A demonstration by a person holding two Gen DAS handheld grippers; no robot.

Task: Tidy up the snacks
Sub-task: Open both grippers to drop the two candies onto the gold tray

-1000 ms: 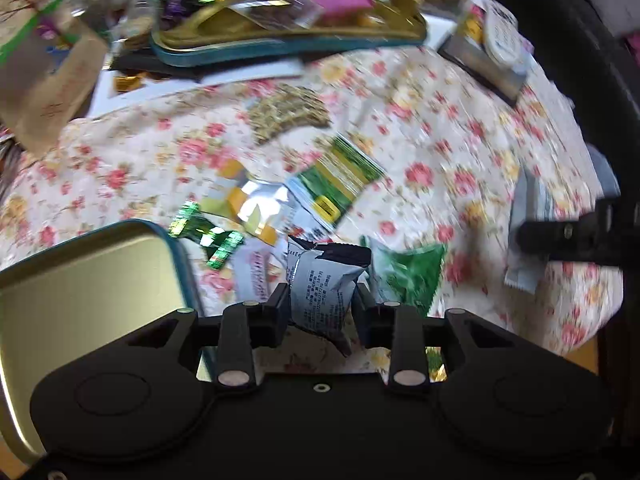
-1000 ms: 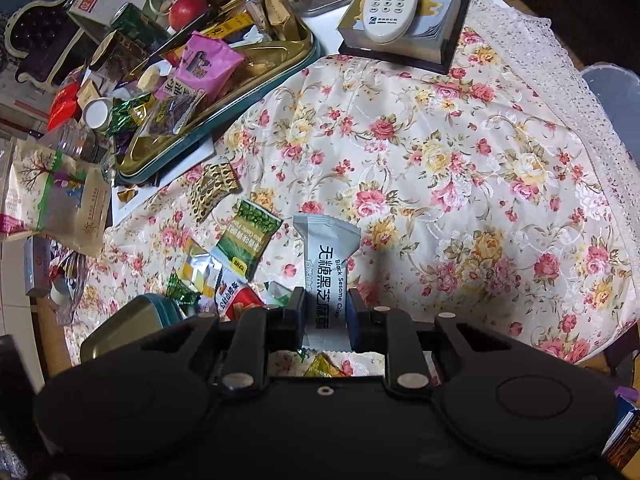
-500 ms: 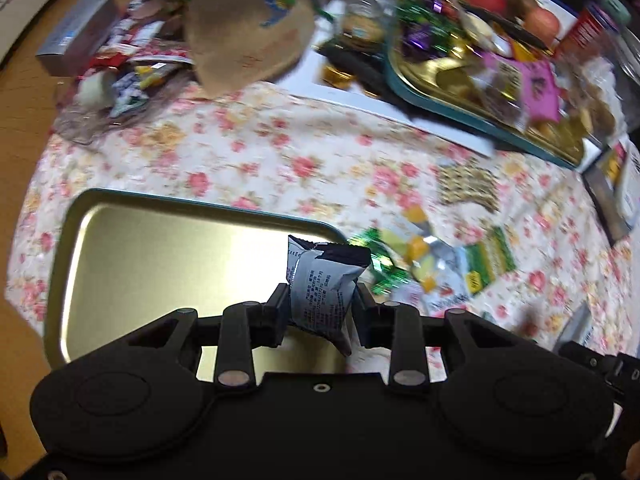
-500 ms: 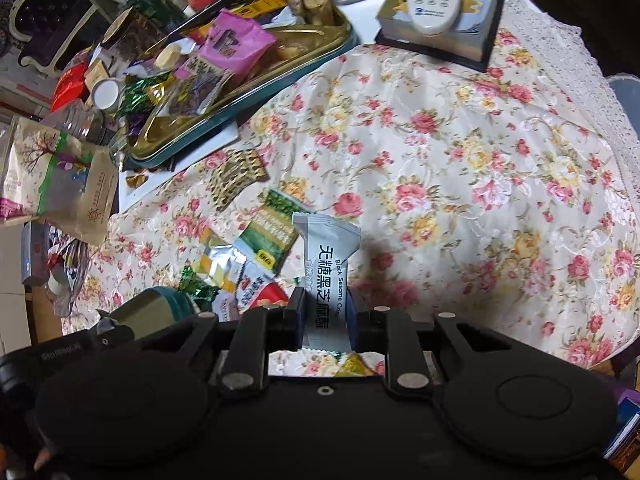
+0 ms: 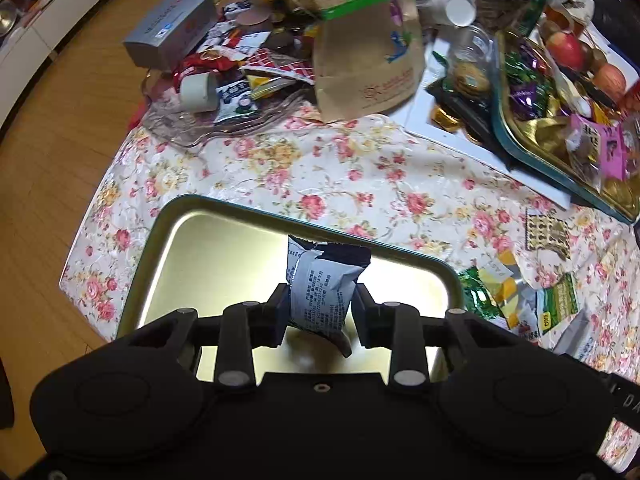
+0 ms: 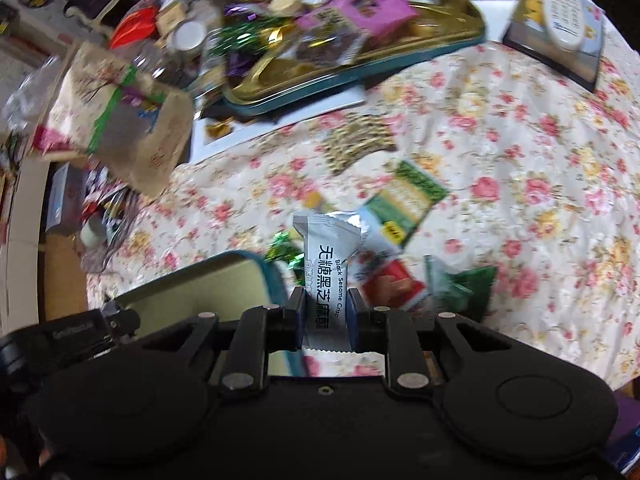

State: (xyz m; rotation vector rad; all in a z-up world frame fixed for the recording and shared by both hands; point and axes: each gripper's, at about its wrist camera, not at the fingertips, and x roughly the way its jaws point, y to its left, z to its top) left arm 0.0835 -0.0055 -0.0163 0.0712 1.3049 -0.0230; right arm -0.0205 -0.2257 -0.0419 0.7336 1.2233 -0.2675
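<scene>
Two packets are up in the air at once, one in each set of tongs. Biggest of all is the counter (image 5: pixel 360 176) under its flowered cloth, crowded along the 12 o'clock side. Next in size, the empty gold tin (image 5: pixel 208 252) with a teal rim sits at about 7 o'clock in the left wrist view, its floor bare. The left tongs (image 5: pixel 320 308) are pinching a grey-and-black snack packet (image 5: pixel 320 284) and hang right above that tin. So the step in hand looks like dropping it in: lower a little, spread the tongs, let the packet fall flat.

The right tongs (image 6: pixel 326 312) pinch a silver sesame crisp bar (image 6: pixel 326 264), upright, just at the tin's 3 o'clock corner. Its turn probably comes second; it needs to swing toward 9 o'clock over the rim without bumping the left tool, which shows at 8 o'clock in the right wrist view.

Around them: a full teal tray (image 5: pixel 560 160) of sweets at 2 o'clock, a brown paper bag (image 5: pixel 368 60) at 12, a grey box (image 5: pixel 172 36) at 11. Loose snack packets (image 5: pixel 516 296) lie on the cloth just beside the tin at 3 o'clock, waiting. Nothing blocks the tin itself; only the two tools crowd each other.
</scene>
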